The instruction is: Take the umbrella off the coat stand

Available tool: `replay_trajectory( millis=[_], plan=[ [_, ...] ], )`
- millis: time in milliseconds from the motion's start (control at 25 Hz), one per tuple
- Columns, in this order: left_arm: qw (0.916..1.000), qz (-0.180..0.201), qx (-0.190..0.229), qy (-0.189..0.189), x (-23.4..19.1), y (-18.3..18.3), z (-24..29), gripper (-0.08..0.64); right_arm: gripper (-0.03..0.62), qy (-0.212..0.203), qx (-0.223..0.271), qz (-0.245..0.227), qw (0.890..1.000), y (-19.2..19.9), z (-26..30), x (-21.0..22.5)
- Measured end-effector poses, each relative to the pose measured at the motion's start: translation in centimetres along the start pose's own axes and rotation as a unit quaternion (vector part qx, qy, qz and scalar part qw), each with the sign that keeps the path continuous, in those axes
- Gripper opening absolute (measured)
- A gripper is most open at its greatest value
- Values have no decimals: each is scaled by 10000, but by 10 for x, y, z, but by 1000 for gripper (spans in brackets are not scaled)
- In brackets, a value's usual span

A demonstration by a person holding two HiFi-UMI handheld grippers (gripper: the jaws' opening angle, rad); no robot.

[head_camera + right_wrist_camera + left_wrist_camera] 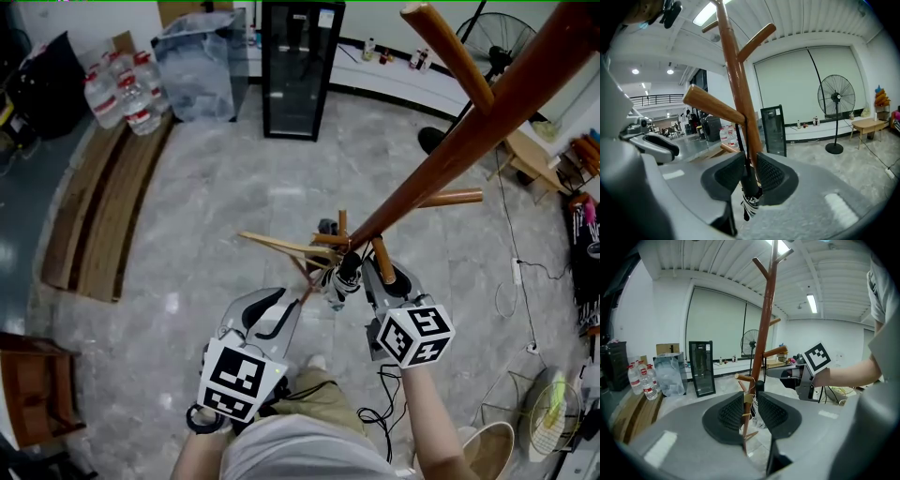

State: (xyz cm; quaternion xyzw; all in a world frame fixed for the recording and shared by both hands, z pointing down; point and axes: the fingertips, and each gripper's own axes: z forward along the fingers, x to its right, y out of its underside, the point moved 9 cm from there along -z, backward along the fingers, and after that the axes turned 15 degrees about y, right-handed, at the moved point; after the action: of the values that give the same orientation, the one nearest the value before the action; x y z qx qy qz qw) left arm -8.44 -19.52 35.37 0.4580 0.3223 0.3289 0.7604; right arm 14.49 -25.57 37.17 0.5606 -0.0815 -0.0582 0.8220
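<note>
1. The umbrella (pixel 749 185) hangs upright, close against the pole of the coat stand (pixel 736 79). Its thin dark strap (pixel 740 140) runs up to a peg (pixel 715 107) that slopes upward away from the pole.
2. The right gripper (pixel 750 164) is the nearer one. Its jaws sit one on each side of the umbrella's black handle, and the pads look to be touching it on both sides, so I read this as a grip on the handle.
3. The handle's long axis runs vertically through the jaws. Because the strap loops over a rising peg, the coming move probably has to go up and outward along the peg until the loop clears the tip.
4. The left gripper (pixel 751 401) is lower and off to the side, its jaws a narrow gap apart. A thin lower part of the stand shows through the gap; I cannot tell whether it touches.
5. The stand is glossy reddish-brown wood with round pegs. The handle is matte black, with folded striped fabric below it. The jaw pads are black and ribbed, and the floor (pixel 234 197) is polished grey stone.
</note>
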Motion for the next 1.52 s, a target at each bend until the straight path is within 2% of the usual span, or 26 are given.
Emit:
replay_trajectory(
  millis=[160, 320, 520, 960, 1520],
  plan=[
    [9999, -54, -25, -93, -4, 2, -3, 94, 55, -101, 45, -88, 9999, -2, 8, -4],
    [9998, -88, -36, -151, -5, 3, -5, 94, 8, -114, 128, -286, 9994, -3, 8, -8],
    [9998, -88, -47, -185, -4, 3, -4, 89, 5, -92, 187, -613, 9979, -2, 8, -11],
    [9999, -35, -33, -153, 2, 3, -5, 89, 5, -183, -7, -197, 9996, -4, 2, -10],
    [9999, 125, -10, 67, 13, 1, -12, 89, 3, -69, 95, -200, 9997, -9, -18, -13]
  ],
)
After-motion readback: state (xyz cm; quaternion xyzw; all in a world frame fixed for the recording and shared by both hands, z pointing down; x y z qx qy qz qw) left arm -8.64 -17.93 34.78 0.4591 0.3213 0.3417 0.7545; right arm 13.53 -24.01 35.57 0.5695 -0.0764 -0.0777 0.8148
